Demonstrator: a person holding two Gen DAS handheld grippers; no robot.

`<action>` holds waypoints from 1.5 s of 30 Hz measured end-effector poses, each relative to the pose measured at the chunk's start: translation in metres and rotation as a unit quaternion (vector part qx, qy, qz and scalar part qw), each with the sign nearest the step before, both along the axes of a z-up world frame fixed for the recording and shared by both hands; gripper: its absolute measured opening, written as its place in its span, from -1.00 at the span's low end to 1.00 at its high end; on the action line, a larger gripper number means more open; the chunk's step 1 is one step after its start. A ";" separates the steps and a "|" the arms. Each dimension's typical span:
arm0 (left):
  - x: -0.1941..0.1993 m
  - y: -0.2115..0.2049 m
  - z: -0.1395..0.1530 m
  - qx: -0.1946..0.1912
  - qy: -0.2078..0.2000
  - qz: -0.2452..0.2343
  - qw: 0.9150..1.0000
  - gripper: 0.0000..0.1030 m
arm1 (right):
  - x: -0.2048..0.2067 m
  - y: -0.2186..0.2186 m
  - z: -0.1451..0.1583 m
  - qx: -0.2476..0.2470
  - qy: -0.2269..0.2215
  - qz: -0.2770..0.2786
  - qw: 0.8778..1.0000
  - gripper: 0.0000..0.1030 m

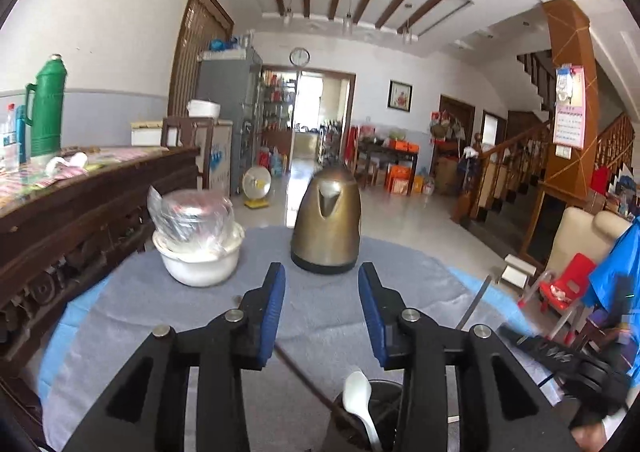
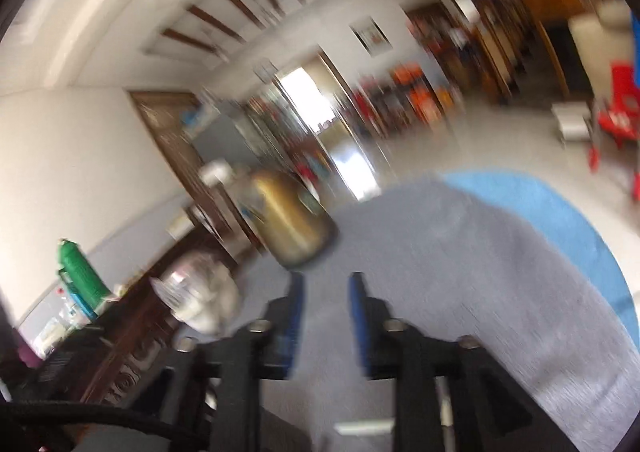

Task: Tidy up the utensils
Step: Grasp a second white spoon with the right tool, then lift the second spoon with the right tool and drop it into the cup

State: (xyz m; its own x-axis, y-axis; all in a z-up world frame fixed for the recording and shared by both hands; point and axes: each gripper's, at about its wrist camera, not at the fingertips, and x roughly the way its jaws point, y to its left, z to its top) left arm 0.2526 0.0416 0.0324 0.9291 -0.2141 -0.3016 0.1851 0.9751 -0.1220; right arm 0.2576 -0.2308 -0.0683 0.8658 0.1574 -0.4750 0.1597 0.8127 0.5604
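My left gripper (image 1: 322,272) is open and empty above the grey cloth on the round table (image 1: 168,316). Just below it a dark cup (image 1: 384,400) holds a white spoon (image 1: 360,404) and a dark chopstick (image 1: 308,384). A thin metal utensil (image 1: 474,302) slants up at the right, its holder not clear. My right gripper (image 2: 325,278) shows in a blurred, tilted view, open and empty over the cloth. A pale utensil (image 2: 362,428) lies beneath it, too blurred to name.
A brass kettle (image 1: 326,223) stands at the table's far middle, also in the right wrist view (image 2: 292,228). A white bowl (image 1: 198,260) with a plastic-wrapped jar stands far left. A dark wooden cabinet (image 1: 80,211) with a green thermos (image 1: 48,107) lies left. Red chair (image 1: 564,284) right.
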 end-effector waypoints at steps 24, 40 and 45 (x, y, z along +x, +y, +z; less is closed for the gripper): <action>-0.077 0.075 -0.044 -0.001 0.038 0.059 0.998 0.16 | 0.038 -0.015 -0.085 0.066 0.249 -0.086 0.962 0.05; -0.072 0.080 -0.049 -0.014 0.061 0.054 0.997 0.16 | 0.079 0.026 -0.078 -0.191 0.289 -0.039 0.937 -0.33; -0.073 0.076 -0.050 -0.012 0.068 0.051 0.996 0.16 | 0.047 0.000 -0.068 -0.084 0.199 -0.044 0.975 -0.33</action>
